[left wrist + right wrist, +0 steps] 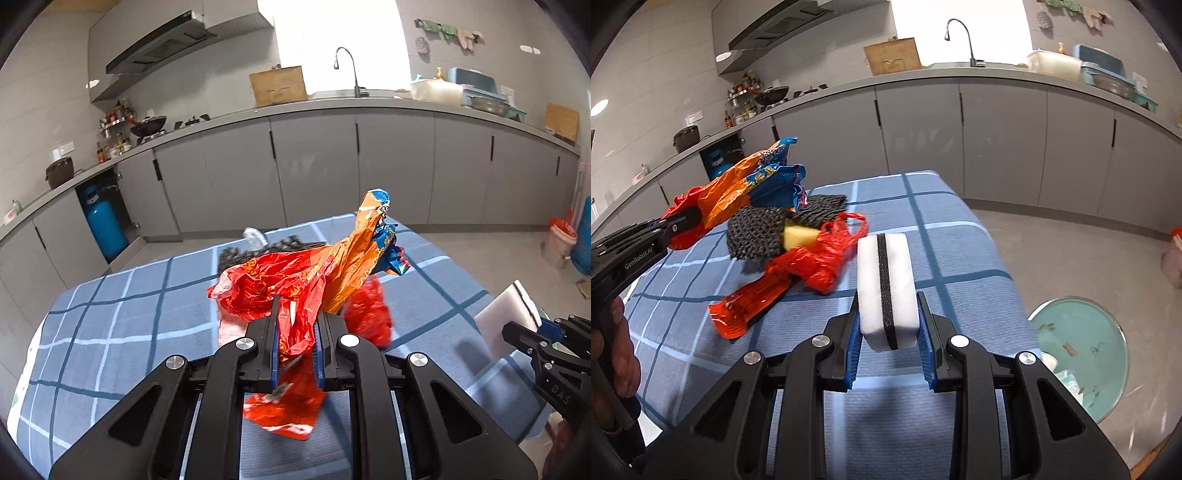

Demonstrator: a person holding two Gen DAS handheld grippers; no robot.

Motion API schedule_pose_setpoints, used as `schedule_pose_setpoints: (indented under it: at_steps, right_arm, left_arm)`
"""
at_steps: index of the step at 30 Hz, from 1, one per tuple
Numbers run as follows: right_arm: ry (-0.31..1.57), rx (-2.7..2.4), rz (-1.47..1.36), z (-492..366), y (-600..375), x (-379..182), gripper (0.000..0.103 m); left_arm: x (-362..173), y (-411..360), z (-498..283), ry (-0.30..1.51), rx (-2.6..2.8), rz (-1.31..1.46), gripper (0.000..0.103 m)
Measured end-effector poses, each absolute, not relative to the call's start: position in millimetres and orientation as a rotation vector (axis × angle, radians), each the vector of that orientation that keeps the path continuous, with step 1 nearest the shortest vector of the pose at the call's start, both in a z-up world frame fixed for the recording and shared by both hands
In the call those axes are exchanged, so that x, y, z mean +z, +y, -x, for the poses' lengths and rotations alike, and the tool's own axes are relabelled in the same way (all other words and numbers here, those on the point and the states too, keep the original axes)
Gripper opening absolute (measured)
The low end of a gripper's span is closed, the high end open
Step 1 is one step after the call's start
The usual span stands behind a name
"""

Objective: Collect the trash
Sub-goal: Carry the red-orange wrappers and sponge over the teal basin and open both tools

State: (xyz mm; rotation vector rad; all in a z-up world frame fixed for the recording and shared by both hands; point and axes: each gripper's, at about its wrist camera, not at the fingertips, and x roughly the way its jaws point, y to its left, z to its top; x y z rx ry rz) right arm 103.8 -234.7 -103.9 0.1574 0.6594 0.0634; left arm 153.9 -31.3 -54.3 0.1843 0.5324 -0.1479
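Observation:
My left gripper [297, 317] is shut on a bundle of crumpled wrappers [303, 280], red, orange and blue, held above the blue checked tablecloth [110, 325]. The same bundle [738, 188] shows at the left in the right wrist view. My right gripper [888, 306] is shut on a white sponge [886, 284] with a black middle strip, held over the table's right side. A red plastic bag [820, 258], a red wrapper [750, 306], a dark mesh piece [757, 232] and a yellow chunk [798, 236] lie on the cloth.
A green trash bin [1082, 354] with scraps inside stands on the floor right of the table. Grey kitchen cabinets [314, 166] run along the back. A blue gas cylinder [105, 225] stands at the far left. A red-lined bucket [561, 240] stands at the far right.

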Motion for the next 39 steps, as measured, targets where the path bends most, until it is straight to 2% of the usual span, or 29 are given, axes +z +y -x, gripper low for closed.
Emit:
schedule_pose_setpoints:
  at_steps: [16, 39]
  right_arm:
    - [0.639, -0.042, -0.212, -92.7, -287.1, -105.7, 0.028]
    - [0.648, -0.308, -0.288, -60.5, -416.7, -132.4, 0.029]
  left_arm:
    - [-58.0, -100.0, -147.4, 0.515, -0.274, -0.244, 0.015]
    - [-80.9, -238.1, -127.8, 0.529, -0.563, -0.335, 0.015]
